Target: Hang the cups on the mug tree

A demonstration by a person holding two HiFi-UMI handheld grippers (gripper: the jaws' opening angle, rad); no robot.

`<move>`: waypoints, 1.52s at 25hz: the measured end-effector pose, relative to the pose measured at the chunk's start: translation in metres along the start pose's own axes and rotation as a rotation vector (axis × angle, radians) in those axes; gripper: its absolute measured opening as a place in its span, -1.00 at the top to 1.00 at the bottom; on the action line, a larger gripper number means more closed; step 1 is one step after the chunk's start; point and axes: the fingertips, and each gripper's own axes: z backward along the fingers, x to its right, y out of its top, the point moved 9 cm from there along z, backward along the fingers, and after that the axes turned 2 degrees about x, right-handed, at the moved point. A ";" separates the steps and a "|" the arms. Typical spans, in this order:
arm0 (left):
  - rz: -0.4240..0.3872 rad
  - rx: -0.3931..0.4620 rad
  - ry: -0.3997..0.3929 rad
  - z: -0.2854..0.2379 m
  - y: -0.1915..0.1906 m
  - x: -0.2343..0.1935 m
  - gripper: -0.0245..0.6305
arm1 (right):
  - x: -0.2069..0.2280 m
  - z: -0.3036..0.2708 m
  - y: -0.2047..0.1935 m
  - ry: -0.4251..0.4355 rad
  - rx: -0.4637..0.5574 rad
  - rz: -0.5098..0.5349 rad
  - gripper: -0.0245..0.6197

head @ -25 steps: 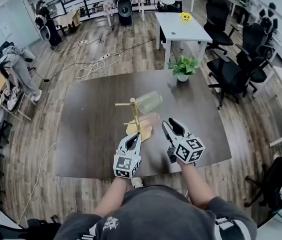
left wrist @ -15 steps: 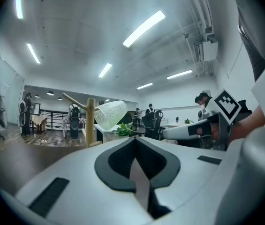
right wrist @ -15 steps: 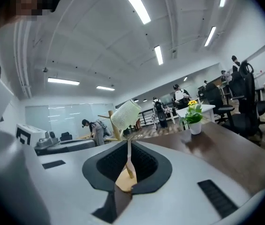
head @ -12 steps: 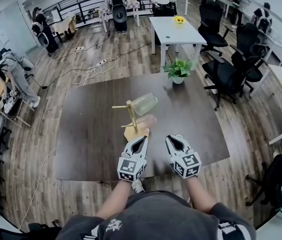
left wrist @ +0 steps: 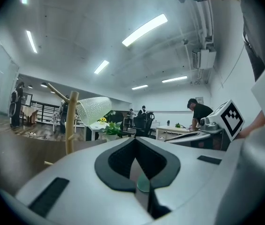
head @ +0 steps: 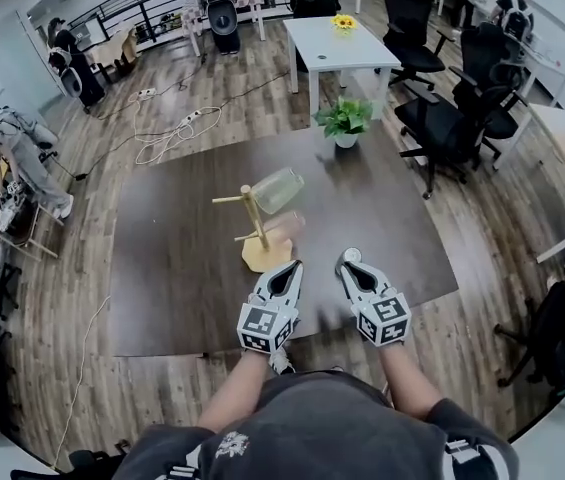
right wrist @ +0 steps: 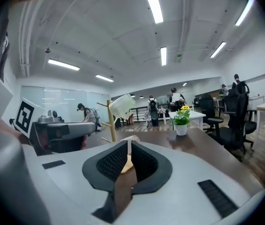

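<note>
- both hands sit farther back than a second ago: the left gripper (head: 287,269) and the right gripper (head: 351,264) are near the front of the table (head: 177,298). a second ago the right one was up close beside the lower cup (head: 288,230).
- the table holds the mug tree (head: 253,216) and, at its far edge, a potted plant (head: 342,120). i see no loose cup lying on it.
- the mug tree stands upright near the middle of the table, ahead of both grippers and apart from them.
- the clear cup (head: 278,189) hangs tilted on an upper peg, to the right of the stem.
- the lower cup is paler and blurred. it sits against the stem's right side, just above the base. it looks hung on a lower peg, though i cannot see the peg itself.
- the right gripper has just been closing its jaws. its own view shows them clenched together with nothing between them, only the tree's base beyond the slit.
- the left gripper is likewise clenched on nothing, its jaws meeting in its own view.
- to my eye the last cup is let go and both hands are clear. both cups i can see are on the tree, so the hanging looks finished or nearly so. the one doubt is whether the lower cup is properly seated on its peg.
</note>
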 end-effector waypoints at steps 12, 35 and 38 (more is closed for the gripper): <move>-0.041 -0.051 -0.066 -0.015 -0.021 0.009 0.93 | 0.008 0.021 -0.026 -0.117 -0.036 0.030 0.79; -0.025 -0.103 -0.167 -0.058 -0.060 -0.013 0.93 | 0.037 -0.021 -0.079 -0.279 -0.220 -0.021 0.36; -0.016 -0.116 -0.171 -0.064 -0.063 -0.013 0.93 | 0.047 -0.026 -0.084 -0.299 -0.248 -0.025 0.18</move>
